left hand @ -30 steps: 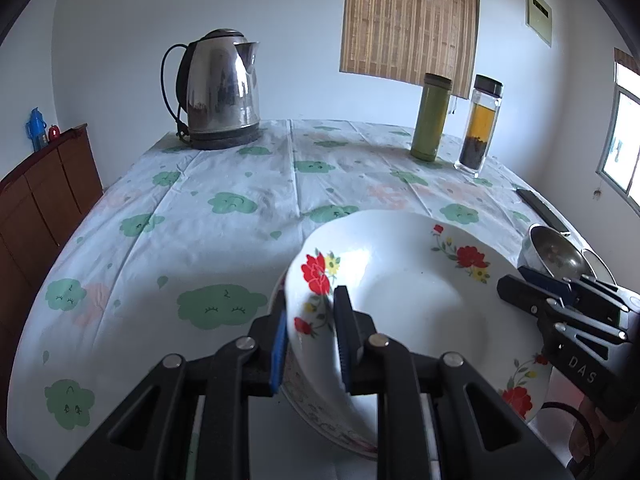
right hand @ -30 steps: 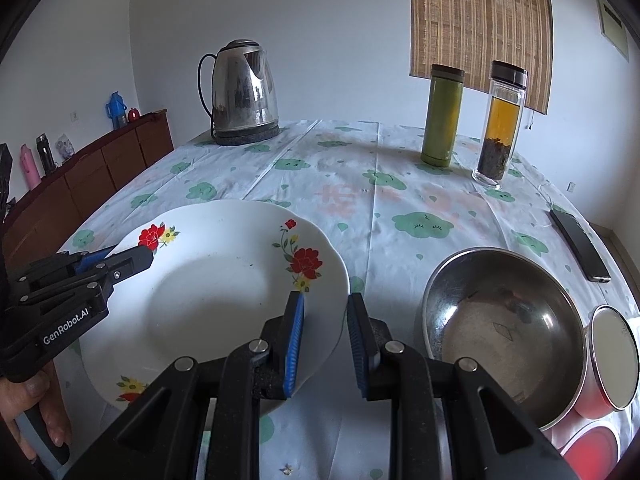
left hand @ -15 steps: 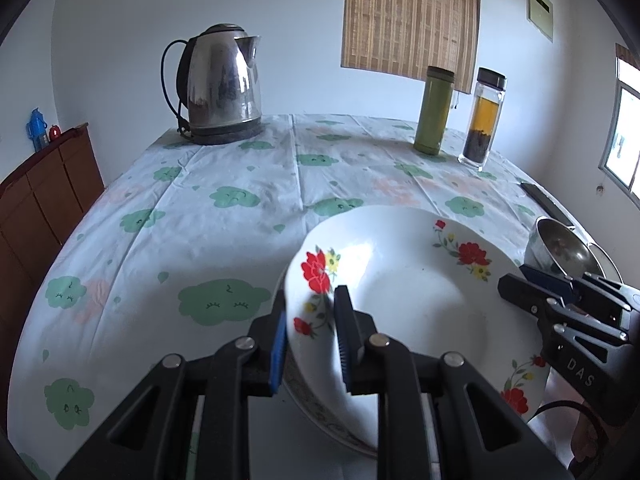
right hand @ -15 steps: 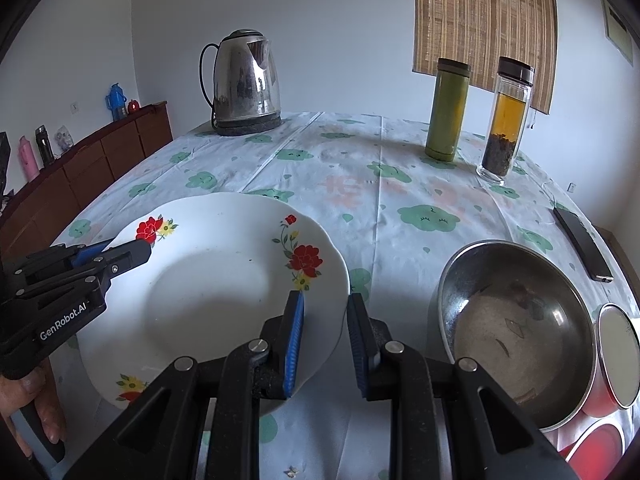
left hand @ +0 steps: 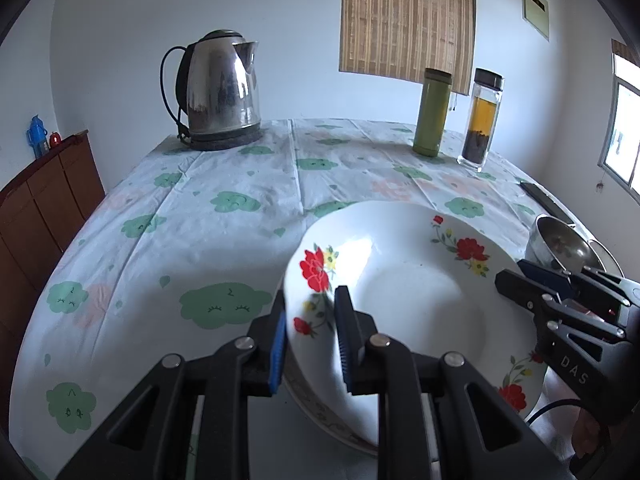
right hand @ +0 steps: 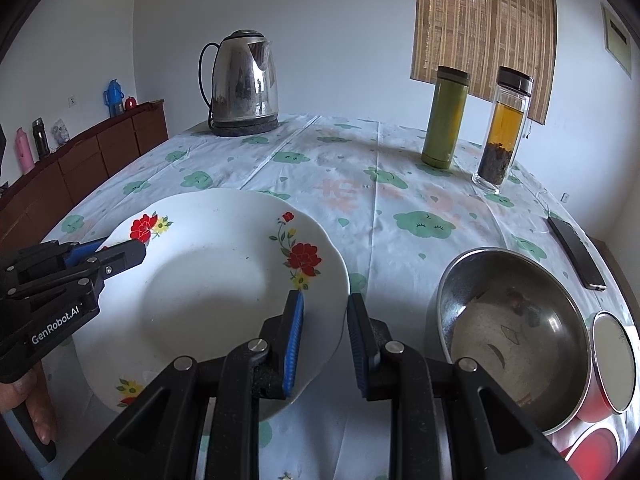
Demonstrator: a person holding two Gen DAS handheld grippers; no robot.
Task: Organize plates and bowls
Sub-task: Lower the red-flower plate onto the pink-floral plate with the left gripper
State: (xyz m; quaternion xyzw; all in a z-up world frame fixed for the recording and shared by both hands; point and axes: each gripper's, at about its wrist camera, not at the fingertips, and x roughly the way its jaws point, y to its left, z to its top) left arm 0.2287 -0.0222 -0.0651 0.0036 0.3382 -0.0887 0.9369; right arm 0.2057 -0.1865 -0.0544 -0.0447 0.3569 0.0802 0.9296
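The left hand-held gripper (left hand: 310, 334) is clamped on the near-left rim of the flowered plate (left hand: 416, 300), one blue pad under the rim and one over it. In its own view a second rim shows just beneath the plate, so I judge it is lifted off, or tipped up from, another dish under it; which one I cannot tell.

The right hand-held gripper (right hand: 324, 334) has the opposite rim between its pads, but a gap shows on the outer side, so it looks only loosely closed, and I cannot tell whether it truly pinches. The two grippers face each other across the plate, which lies between them above the tabletop (right hand: 360, 184).

The plate is round, so it has no long axis; it faces up, raised slightly on the left-gripper side. The steel bowl (right hand: 512, 336) sits just to the right of the right hand-held gripper, nearer that hand, with a red-based lidded container (right hand: 614, 364) touching it beyond.
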